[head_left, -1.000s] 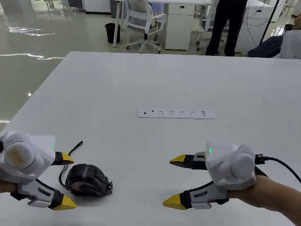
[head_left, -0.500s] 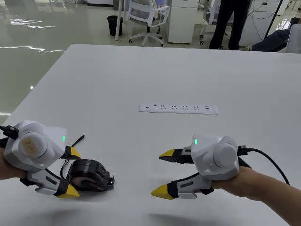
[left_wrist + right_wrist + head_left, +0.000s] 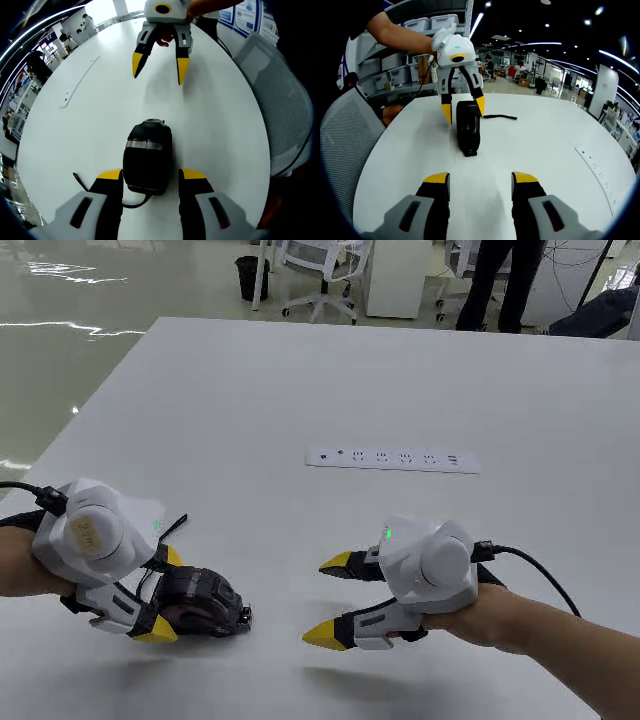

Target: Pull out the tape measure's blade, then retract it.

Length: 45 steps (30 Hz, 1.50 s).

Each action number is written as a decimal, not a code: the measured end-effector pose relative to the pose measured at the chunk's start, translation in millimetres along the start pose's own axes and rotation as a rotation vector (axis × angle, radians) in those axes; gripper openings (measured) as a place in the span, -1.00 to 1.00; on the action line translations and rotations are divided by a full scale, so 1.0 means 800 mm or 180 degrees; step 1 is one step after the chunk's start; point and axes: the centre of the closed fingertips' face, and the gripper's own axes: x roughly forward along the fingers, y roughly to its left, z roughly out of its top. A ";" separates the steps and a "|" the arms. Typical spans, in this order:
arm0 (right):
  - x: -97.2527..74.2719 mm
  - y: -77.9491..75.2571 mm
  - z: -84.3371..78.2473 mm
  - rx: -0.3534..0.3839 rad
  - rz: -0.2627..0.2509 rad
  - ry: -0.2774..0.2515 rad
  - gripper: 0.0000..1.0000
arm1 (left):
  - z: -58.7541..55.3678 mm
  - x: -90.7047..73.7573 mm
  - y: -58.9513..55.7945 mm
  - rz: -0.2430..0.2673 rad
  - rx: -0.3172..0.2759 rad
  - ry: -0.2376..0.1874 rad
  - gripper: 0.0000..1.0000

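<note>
Tape measure (image 3: 205,602): one; left claw (image 3: 163,593), right claw (image 3: 328,598): two

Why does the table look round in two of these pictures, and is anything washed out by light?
Both gripper views are fisheye: the white table bulges into a dome, its edge curved. In the head view its edges run straight, and glare streaks the glossy floor.

Open-plan office and lab.
A broad white worktable (image 3: 300,380) with a flat white power strip (image 3: 392,459) stands on a glossy pale floor (image 3: 70,315); a white swivel chair (image 3: 316,262), a black waste bin (image 3: 251,276), shelves of grey storage boxes (image 3: 427,22) and long ceiling lights (image 3: 476,24) lie beyond.
</note>
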 end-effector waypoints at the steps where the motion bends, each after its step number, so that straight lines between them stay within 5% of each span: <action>1: 0.003 0.000 0.001 -0.0001 0.0011 0.0001 0.01 | 0.000 0.000 0.001 -0.0005 0.0005 0.0002 -0.22; 21: 0.057 0.016 0.013 -0.0064 0.0262 0.0045 -0.13 | -0.004 0.007 0.003 -0.0131 0.0169 0.0040 -0.40; 45: 0.102 0.029 0.011 -0.0298 0.0480 0.0231 -0.67 | -0.004 0.009 -0.001 -0.0239 0.0168 0.0063 -0.42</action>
